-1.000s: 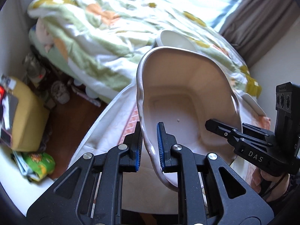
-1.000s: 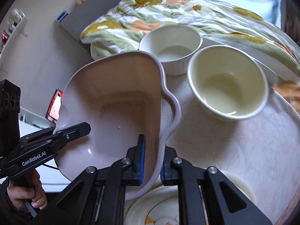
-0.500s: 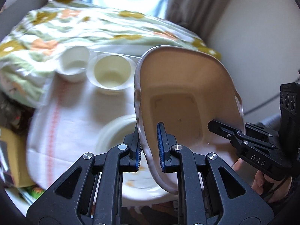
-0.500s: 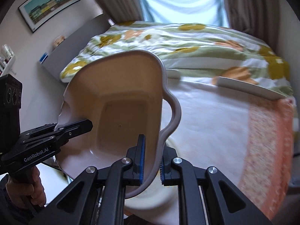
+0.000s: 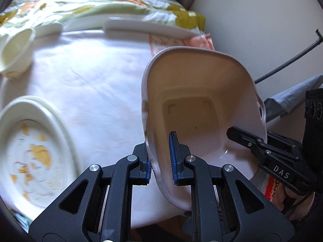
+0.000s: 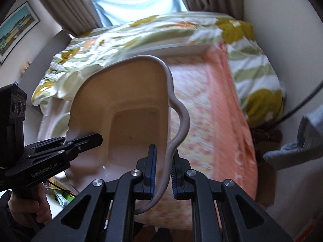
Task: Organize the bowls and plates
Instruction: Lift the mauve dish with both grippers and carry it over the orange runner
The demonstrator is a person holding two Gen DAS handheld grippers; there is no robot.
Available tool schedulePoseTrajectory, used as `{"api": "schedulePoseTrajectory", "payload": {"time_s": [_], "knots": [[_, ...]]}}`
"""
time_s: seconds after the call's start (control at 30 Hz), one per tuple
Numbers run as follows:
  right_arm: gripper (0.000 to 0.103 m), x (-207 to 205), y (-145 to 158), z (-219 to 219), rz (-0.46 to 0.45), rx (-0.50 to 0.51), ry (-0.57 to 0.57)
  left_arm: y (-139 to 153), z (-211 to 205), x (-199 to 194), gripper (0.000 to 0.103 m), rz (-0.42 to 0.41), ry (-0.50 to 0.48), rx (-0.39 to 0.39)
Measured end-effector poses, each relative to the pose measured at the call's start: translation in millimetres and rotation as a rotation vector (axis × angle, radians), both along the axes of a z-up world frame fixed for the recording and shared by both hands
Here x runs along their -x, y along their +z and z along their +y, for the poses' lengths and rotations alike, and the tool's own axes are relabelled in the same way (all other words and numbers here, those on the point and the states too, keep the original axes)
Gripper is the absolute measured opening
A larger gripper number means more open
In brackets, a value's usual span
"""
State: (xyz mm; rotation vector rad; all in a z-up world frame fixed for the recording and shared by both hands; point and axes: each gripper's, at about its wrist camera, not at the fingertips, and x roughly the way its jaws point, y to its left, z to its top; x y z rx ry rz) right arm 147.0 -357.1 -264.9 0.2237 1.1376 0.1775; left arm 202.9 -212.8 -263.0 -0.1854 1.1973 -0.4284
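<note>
Both grippers hold one deep, squarish cream dish [image 5: 193, 109] with a wavy handle rim, lifted above the table's right end. My left gripper [image 5: 160, 161] is shut on its left rim. My right gripper [image 6: 162, 171] is shut on the opposite handle rim of the dish [image 6: 137, 111]. A flat plate with yellow flower print [image 5: 30, 151] lies at the left on the white cloth. A cream bowl [image 5: 14, 48] stands at the far left. A long white platter [image 5: 145, 27] lies along the table's far edge.
The table has a white cloth [image 5: 90, 76] with an orange patterned end [image 6: 212, 111]. A floral duvet [image 6: 151, 26] covers the bed behind. A wall and a black cable [image 5: 286, 60] are at the right. Curtains and a window are at the back.
Both grippers have carried the dish to the right, away from the two bowls, toward the orange end of the cloth. The grip on the dish is unchanged.
</note>
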Motion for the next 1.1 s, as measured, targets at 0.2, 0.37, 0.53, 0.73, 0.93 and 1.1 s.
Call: {"api": "schedulePoseTrajectory", "payload": {"time_s": [0.2,0.37,0.53,0.73,0.93,1.1], "knots": [[0.012,0,-36,-29,0.029,-0.015,-0.03,-32,-33,-9,0.013,0.014,-0.018,-0.049],[0.012,-8,-52,-39,0.029,-0.054,-0.043,-44,-44,-12,0.013,0.017,-0.028,-0.09],[0.012,-9,-58,-41,0.033,-0.06,-0.034,-46,-47,-14,0.013,0.005,-0.037,-0.097],[0.012,-9,-62,-44,0.035,-0.065,-0.032,-46,-49,-15,0.013,0.015,-0.034,-0.115],[0.012,-7,-62,-49,0.05,-0.082,-0.064,-49,-52,-17,0.041,0.048,-0.043,-0.15],[0.024,-4,-61,-52,0.041,-0.089,-0.078,-38,-50,-13,0.096,-0.006,-0.042,-0.128]]}}
